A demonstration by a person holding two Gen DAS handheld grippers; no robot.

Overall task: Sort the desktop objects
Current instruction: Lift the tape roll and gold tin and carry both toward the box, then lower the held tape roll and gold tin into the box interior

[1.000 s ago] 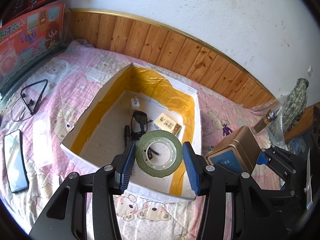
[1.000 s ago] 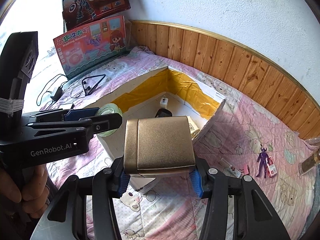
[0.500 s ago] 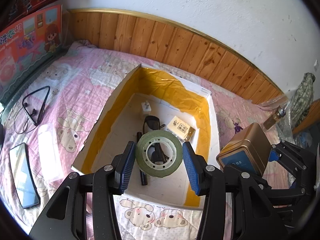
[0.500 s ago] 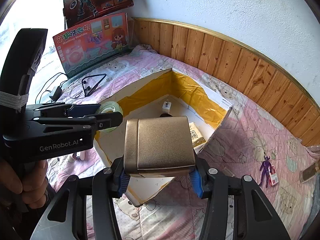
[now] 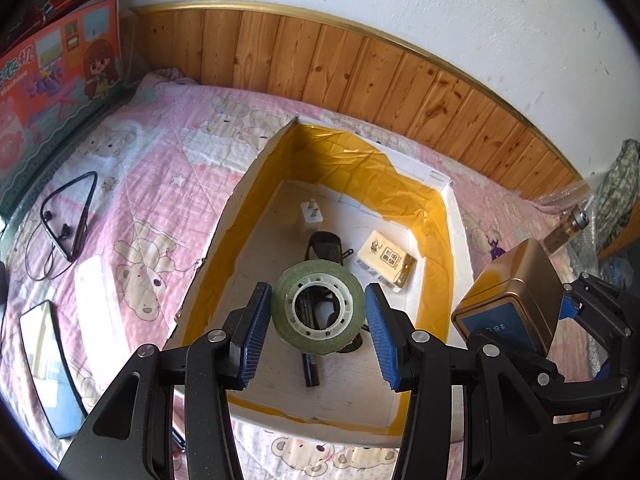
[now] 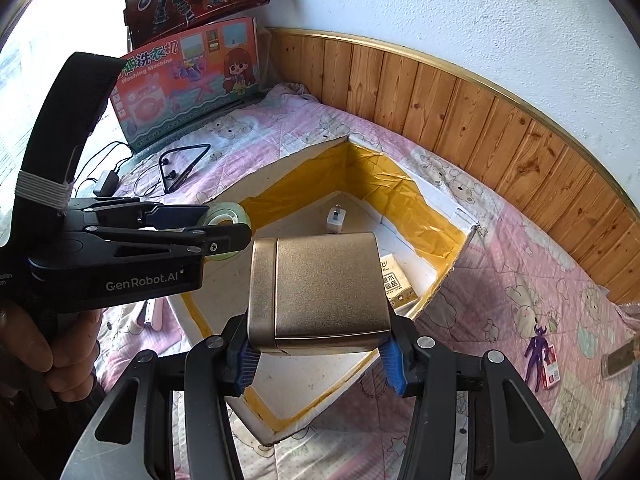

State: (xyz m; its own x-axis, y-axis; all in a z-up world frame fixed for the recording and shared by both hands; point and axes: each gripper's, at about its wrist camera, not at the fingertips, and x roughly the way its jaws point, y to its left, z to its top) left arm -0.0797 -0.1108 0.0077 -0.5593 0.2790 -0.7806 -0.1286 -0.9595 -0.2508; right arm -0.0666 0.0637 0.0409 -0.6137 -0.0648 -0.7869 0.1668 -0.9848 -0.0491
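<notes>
A green tape roll point(image 5: 288, 300) hangs between the blue pads of my left gripper point(image 5: 316, 294), which is shut on it above the inside of the white box with the yellow-taped walls point(image 5: 248, 184). My right gripper point(image 6: 319, 354) is shut on a gold tin point(image 6: 320, 288) over the box's near right edge. The tin point(image 5: 512, 292) also shows at the right of the left wrist view. In the right wrist view the left gripper point(image 6: 224, 226) and its tape roll point(image 6: 224, 212) are at the left, held by a hand point(image 6: 60, 344).
In the box lie a white charger point(image 5: 311, 216), black sunglasses point(image 5: 325, 246), a small cream carton point(image 5: 386, 258) and a black pen point(image 5: 311, 368). On the pink blanket are neckband earphones point(image 5: 68, 216), a phone point(image 5: 48, 364) and a purple figure point(image 6: 538, 354). Toy boxes point(image 6: 188, 76) lean on the wall.
Both grippers have moved forward with their loads. The tape roll now hangs over the box's floor rather than its near wall, and the tin has come closer to the box.
</notes>
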